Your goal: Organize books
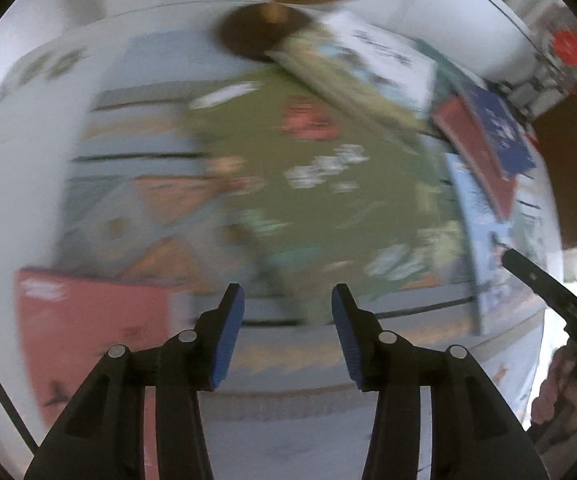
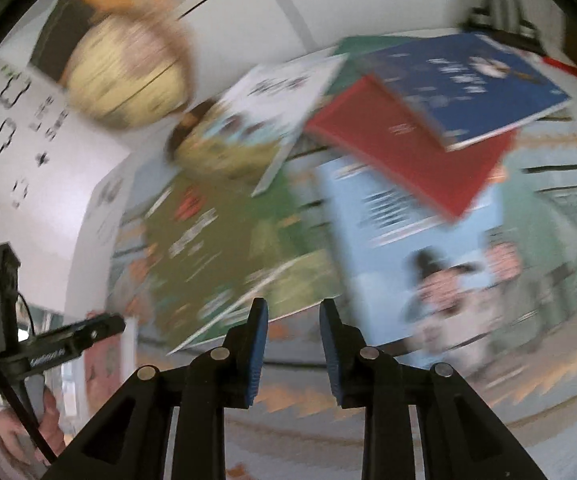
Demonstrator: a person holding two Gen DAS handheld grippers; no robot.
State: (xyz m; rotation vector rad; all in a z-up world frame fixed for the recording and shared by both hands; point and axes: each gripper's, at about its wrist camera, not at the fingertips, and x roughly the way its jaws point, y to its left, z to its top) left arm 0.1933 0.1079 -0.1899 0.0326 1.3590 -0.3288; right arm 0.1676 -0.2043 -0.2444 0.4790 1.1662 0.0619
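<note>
While both tongs, left [image 1: 287, 300] and right [image 2: 293, 314], hang open and empty (pictures blurry), the blue book [image 2: 468, 80] could slide off the red book [image 2: 408, 148].

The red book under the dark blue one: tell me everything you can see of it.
The red book is a thin, plain-looking volume with a small, blurred pale mark on its cover. It lies flat and askew in the pile. The dark blue book rests across its upper part, and its lower corner overlaps the light blue book. Its near edge is visible as a thin pale line. No gripper touches it.
</note>
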